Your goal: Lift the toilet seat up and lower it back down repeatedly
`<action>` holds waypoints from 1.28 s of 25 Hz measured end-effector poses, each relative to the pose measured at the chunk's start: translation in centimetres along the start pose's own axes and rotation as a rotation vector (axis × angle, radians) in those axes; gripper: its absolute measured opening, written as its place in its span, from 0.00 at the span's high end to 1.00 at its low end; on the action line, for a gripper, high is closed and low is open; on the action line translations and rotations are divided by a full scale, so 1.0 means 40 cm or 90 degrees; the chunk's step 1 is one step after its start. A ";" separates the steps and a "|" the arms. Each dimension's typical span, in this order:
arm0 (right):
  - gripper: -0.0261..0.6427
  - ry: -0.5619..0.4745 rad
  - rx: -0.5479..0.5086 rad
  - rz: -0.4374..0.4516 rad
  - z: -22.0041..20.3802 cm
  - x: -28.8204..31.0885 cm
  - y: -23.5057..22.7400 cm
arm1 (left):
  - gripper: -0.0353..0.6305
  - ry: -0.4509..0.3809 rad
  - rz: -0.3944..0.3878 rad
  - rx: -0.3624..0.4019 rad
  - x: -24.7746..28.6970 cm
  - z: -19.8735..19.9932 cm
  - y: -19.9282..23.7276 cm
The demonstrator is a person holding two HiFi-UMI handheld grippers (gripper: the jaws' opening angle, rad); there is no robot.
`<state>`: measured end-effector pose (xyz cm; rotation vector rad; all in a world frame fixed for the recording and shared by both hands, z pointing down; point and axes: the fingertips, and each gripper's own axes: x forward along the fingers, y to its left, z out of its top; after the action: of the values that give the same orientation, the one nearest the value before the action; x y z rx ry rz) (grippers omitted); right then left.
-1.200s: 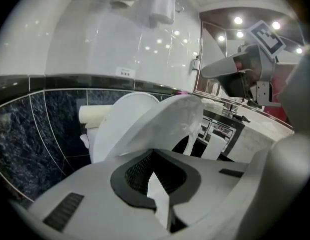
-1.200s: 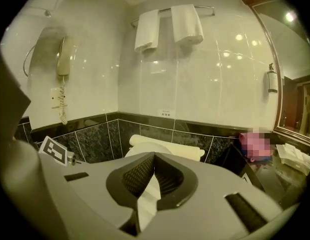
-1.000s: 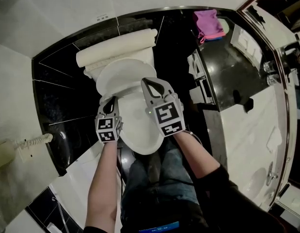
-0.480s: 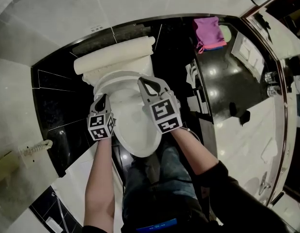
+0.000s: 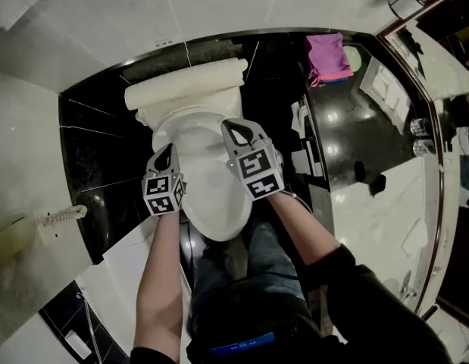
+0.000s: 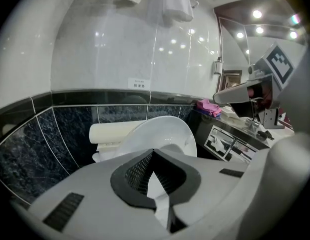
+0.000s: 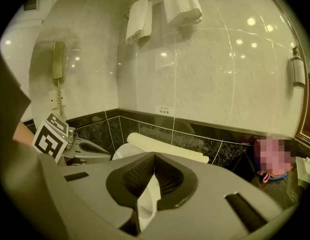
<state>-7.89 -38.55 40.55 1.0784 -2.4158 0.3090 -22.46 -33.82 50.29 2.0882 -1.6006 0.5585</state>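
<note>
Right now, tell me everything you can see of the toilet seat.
The toilet seat is a white, glossy oval, plastic by its look, its rear end by the cream tank. In the left gripper view it stands tilted up, partly raised. The left gripper and right gripper flank it; contact is unclear.

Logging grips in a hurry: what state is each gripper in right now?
Left gripper: tongs closed, nothing seen gripped.
Right gripper: tongs closed, nothing seen gripped.

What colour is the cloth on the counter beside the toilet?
Pink cloth, clearest in the head view.
</note>
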 end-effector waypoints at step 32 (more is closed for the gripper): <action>0.94 -0.033 -0.006 -0.020 -0.110 -0.704 0.389 | 0.97 -0.114 -0.004 0.036 -0.915 -0.034 -0.296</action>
<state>-1.78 -8.48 29.92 1.1311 -2.4408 0.2615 -20.05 -1.57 29.46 2.2394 -1.6924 0.4295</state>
